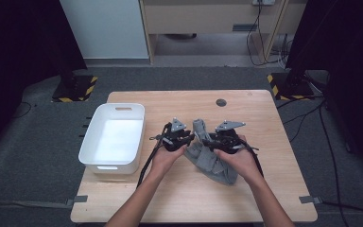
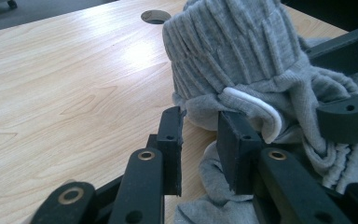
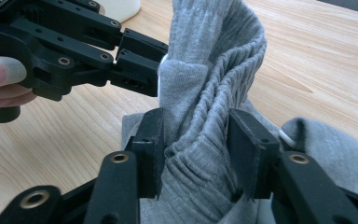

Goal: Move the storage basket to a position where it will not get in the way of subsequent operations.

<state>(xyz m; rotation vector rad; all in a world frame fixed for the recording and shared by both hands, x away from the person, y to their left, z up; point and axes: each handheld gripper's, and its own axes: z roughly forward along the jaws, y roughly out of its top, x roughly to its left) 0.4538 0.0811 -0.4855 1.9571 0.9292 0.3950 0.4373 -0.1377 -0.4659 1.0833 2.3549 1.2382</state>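
High view checked first. Found a grey knit garment point(image 1: 212, 163) heaped on the wooden table point(image 1: 264, 118), right of the white bin point(image 1: 86, 142) and well apart from it, with one end pulled up off the heap. Saw both hands meeting at that raised end, on the side away from the bin.

Read the left gripper point(image 2: 200, 126) as pinched together on a thin fold at the garment's edge, just below a white cord point(image 2: 256, 100); judged this mostly from the right gripper view. Found the right gripper point(image 3: 196, 135) standing apart, astride the ribbed band point(image 3: 214, 70), with cloth bulging between the pads but not visibly squeezed.

Judged the garment soft, light and limp: sure to sag, stretch and slide out of a shallow pinch, but in no danger of breaking. Took the ribbed band for the best hold, being thick, doubled and grippy. Rated the cord a poor place, likely to slip. Advised a deep bite with two holds set apart, so as to keep the rest from dragging on the way toward the bin.
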